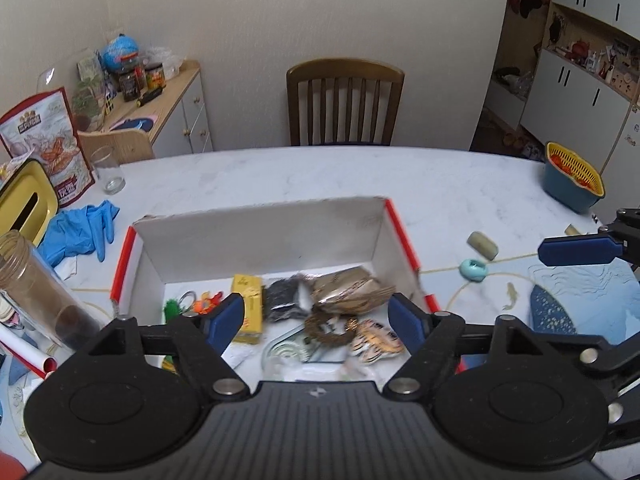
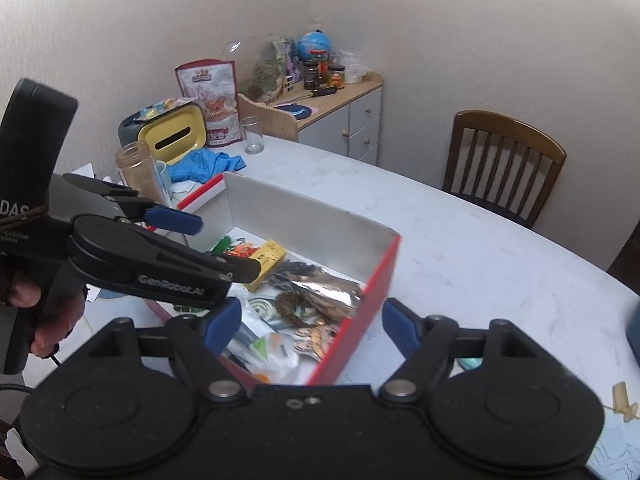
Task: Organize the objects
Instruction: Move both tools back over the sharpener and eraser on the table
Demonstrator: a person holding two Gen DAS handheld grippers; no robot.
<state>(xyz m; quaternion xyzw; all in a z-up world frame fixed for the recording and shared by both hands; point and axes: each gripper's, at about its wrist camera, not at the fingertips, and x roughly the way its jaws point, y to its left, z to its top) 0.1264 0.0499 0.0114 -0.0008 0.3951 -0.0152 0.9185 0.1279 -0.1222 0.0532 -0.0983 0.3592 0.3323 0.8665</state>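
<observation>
A shallow cardboard box (image 1: 260, 240), white inside and red outside (image 2: 372, 292), lies open on the marble table. In it are a yellow carton (image 1: 250, 308), a black item (image 1: 284, 300), a gold foil packet (image 1: 348, 292), a brown ring (image 1: 330, 328), a tiger-striped piece (image 1: 376, 342) and small green and orange toys (image 1: 192, 304). My left gripper (image 1: 318, 320) hangs above the box's near part, open and holding nothing. My right gripper (image 2: 312, 324) is open over the box's near right corner, also holding nothing. A hand holds the left gripper (image 2: 216, 244) at the left of the right wrist view.
Right of the box lie a teal round object (image 1: 474, 270) and a beige block (image 1: 483, 245); a yellow-and-blue strainer basket (image 1: 574, 180) stands farther back. At the left are blue gloves (image 1: 80, 228), a glass (image 1: 107, 170), a clear jar (image 1: 36, 288), a snack bag (image 1: 44, 136). A wooden chair (image 1: 344, 104) faces the table's far edge.
</observation>
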